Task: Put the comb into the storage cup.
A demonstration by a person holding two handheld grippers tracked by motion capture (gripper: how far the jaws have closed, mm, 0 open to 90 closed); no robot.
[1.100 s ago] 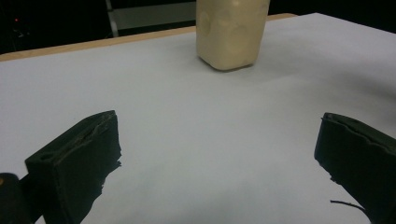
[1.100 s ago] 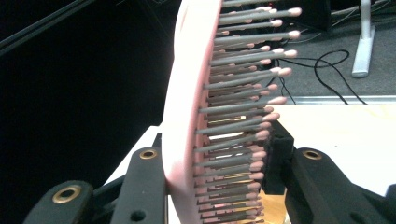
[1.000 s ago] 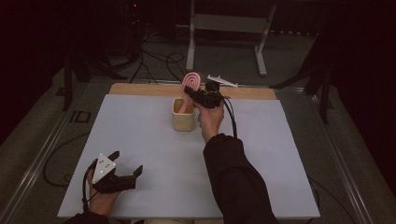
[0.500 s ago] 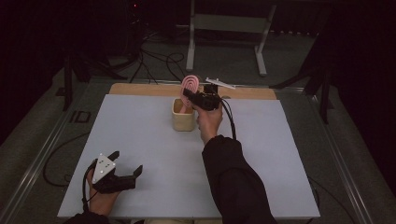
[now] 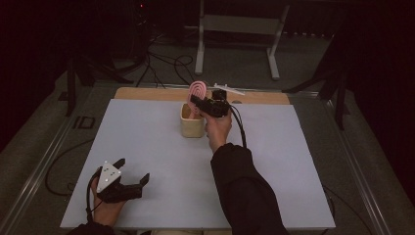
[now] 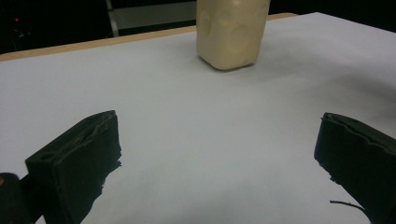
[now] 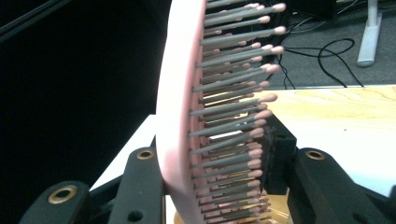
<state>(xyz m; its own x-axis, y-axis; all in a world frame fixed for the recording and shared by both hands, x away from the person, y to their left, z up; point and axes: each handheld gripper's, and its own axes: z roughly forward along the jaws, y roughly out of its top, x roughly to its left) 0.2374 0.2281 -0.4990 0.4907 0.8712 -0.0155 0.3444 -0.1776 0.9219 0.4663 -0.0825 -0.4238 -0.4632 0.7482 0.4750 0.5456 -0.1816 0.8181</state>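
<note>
1. Gripping the pink hairbrush (image 7: 180, 116), the right gripper (image 5: 205, 104) had its jaws clamped on the brush head, one jaw on the smooth back, the other against the bristle tips.
2. The brush stood upright between those jaws, its lower end inside the beige cup (image 5: 192, 125) directly beneath them.
3. The left gripper (image 5: 128, 182) held its jaws wide apart, nothing between them, bare table (image 6: 187, 140) under them, the cup well ahead.

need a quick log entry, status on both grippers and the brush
Right gripper shut on pink hairbrush, head up over beige cup. Left gripper open, jaws wide, near table front edge. Nothing in the way.
</note>
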